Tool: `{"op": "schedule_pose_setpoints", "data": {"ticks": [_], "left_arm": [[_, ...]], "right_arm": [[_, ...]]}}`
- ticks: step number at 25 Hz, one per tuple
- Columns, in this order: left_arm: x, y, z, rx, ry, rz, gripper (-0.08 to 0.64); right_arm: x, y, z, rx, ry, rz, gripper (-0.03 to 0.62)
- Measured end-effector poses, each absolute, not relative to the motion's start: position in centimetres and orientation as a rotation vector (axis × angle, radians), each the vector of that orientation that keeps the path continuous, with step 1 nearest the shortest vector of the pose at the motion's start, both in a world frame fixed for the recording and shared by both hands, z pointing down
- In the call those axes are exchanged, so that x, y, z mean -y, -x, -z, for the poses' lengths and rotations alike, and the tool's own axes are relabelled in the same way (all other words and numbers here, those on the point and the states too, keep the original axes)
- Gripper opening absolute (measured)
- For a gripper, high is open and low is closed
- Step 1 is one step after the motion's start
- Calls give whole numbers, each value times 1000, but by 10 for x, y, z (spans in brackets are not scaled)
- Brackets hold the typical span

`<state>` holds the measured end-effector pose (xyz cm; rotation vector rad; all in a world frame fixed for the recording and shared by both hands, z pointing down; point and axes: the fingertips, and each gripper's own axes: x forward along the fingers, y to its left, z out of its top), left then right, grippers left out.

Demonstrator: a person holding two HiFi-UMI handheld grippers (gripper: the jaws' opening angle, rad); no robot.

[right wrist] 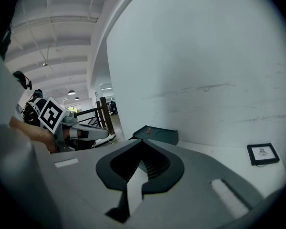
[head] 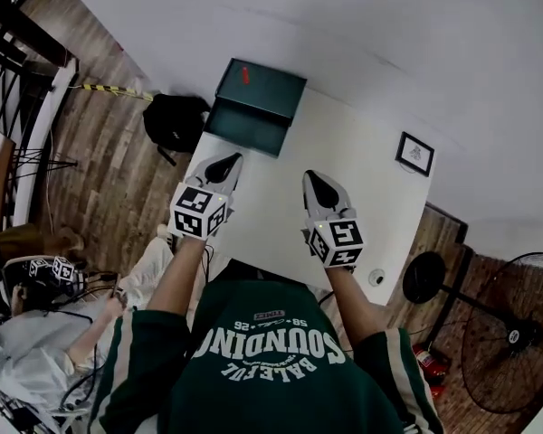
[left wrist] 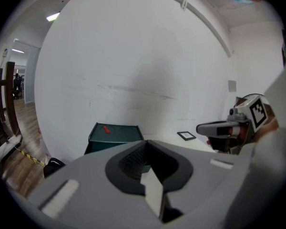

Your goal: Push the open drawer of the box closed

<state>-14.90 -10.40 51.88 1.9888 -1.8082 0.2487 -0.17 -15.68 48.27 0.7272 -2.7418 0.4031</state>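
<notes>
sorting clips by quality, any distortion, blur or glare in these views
Head view: wide angle, mild bend at the rim; light even, green box sharp. Left gripper view: fisheye circle, black corners, the line atop the wall bows, box small but clear. Right gripper view: same fisheye, ceiling lamps bright at left, no glare on the wall.
</notes>
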Motion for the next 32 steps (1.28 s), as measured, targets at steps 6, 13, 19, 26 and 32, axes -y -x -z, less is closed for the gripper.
{"op": "schedule_pose_setpoints", "data": {"ticks": [6,13,19,26,32], "left_arm": [[94,146,-559,1745,-1926,-266,52],[95,158,-600,1722,-1850,-332,52],[109,171,-639,1683,-1774,-391,114],[125,178,-672,1639,-1723,-449,202],[132,185,-693,1619,-1687,-480,202]], "right_arm": [[150,0,-510,2684,-728,-459,2],[150,-6,-530,2640,-765,-514,2],[150,-19,-540,2596,-820,-545,2],[153,-30,-554,2549,-863,-571,2],[153,-31,-560,2522,-874,-587,2]]}}
